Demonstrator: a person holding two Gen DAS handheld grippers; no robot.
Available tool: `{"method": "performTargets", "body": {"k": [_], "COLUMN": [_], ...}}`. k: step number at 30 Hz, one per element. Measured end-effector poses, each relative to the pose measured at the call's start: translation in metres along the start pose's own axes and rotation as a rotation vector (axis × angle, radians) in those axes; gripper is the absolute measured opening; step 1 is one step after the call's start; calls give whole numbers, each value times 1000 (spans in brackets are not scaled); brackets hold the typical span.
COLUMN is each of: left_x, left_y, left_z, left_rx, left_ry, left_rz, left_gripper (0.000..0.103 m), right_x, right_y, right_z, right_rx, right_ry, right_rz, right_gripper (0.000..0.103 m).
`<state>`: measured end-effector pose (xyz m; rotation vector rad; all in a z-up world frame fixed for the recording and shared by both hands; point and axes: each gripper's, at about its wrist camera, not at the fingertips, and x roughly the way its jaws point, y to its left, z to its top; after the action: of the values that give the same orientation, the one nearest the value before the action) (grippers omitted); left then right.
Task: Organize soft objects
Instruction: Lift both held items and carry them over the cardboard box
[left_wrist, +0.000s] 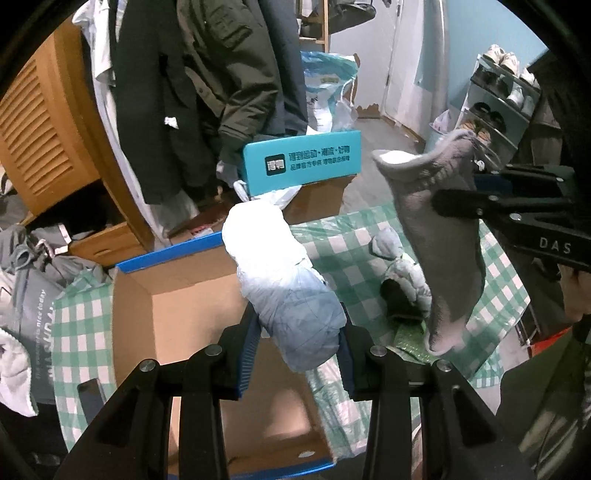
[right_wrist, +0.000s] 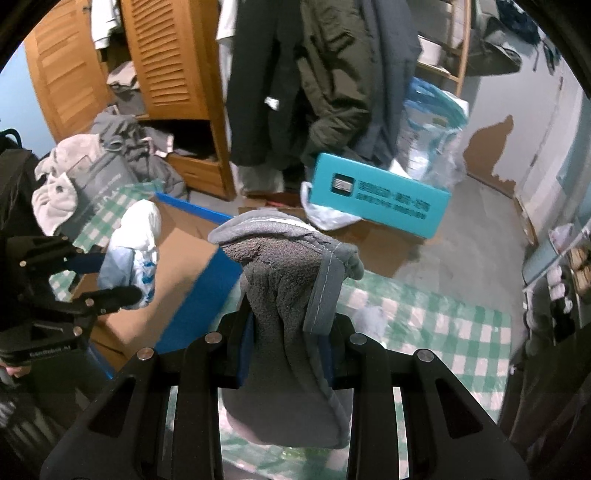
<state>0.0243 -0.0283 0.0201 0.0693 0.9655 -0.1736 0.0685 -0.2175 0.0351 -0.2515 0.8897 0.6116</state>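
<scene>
A: Left wrist view first. What is the left gripper (left_wrist: 297, 343) doing?

B: Its jaws are clamped on a pale blue-white padded mitten (left_wrist: 284, 288), low in the centre. The mitten sticks up out of the jaws toward mid-frame, above the open cardboard box (left_wrist: 184, 314) with the blue rim, lower left.

A: And on the right of that frame?

B: The right gripper (left_wrist: 461, 205) reaches in from the right edge, pinching a grey fleece mitten (left_wrist: 443, 240) that hangs down over the green checked cloth (left_wrist: 343, 266). Another pale padded mitten (left_wrist: 402, 273) lies on the cloth between the two held ones. A teal box (left_wrist: 303, 162) stands beyond, at upper centre, with dark coats (left_wrist: 207, 92) hanging above it.

A: Now the right wrist view.

B: The right gripper (right_wrist: 286, 354) at lower centre is closed on the grey mitten (right_wrist: 291, 295); the fleece bunches up between the pads and droops below them. Checked cloth (right_wrist: 443, 332) fills the lower right.

A: The other tool?

B: At left, the left gripper (right_wrist: 110, 275) holds the pale mitten (right_wrist: 133, 251) over the cardboard box (right_wrist: 177, 236). The teal box (right_wrist: 376, 195) sits right of centre, with a wooden wardrobe (right_wrist: 166, 66) at upper left.
</scene>
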Motion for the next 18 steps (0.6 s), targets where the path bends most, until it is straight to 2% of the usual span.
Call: {"method": "performTargets", "body": {"k": [8,18], "left_x": [-17,-19], "left_y": [28,71], "left_z": [-7,-23], "left_rx": [-30,-84], "left_ry": [-25,-14], "left_rz": [38,75], "left_gripper": [39,39], "right_x": [7,22], "right_y": [42,87], "right_z": [22,49], "right_rx": [-48,-84], "right_ry": [-10,-6], "right_rz": [43,93], "right_gripper": [28,28]}}
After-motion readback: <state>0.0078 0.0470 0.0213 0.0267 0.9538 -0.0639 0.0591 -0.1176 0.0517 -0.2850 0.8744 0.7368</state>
